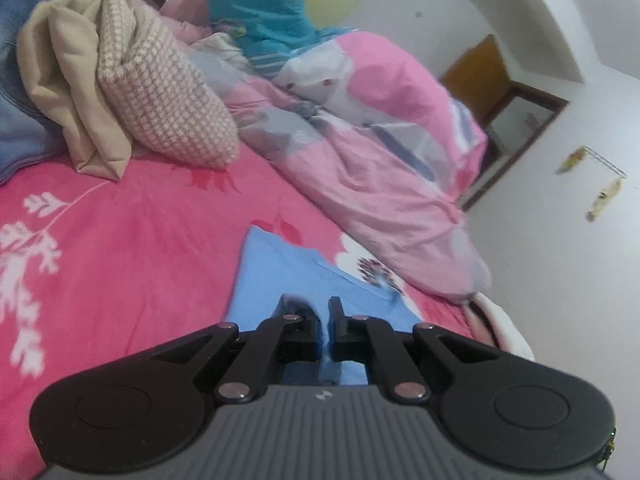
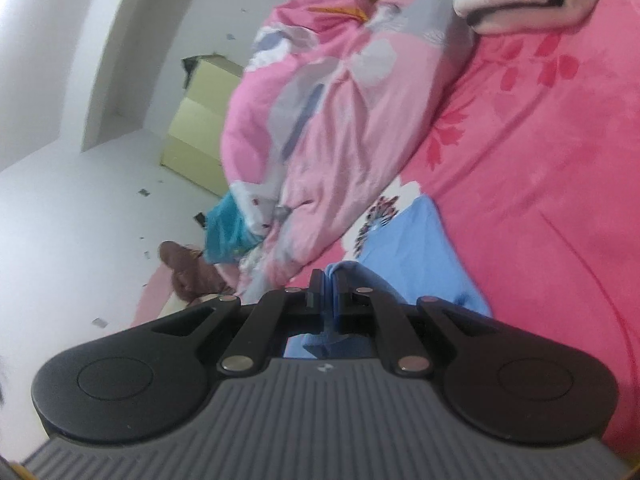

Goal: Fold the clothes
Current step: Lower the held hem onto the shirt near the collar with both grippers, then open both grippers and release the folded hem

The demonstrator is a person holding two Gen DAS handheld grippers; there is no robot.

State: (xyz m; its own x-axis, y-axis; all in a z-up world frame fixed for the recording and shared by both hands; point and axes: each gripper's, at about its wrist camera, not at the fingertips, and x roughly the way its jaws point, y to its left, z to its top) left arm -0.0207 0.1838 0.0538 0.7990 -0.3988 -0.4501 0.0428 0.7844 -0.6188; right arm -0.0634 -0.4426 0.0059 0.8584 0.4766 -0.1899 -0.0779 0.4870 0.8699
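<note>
Folding step underway: left tool and right tool each pinching the blue garment beside the pink quilt. Next: lay edge down square, then release.

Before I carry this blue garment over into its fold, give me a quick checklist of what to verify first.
1. Left gripper shut on the blue garment: ok, cloth sits between its fingers.
2. Right gripper shut on the same garment: ok, a bunched edge is pinched.
3. Garment's far part lying flat on the pink bedsheet: ok.
4. Garment clear of the pink duvet: ok, though close beside it.
5. Both held corners matching: cannot tell.
</note>
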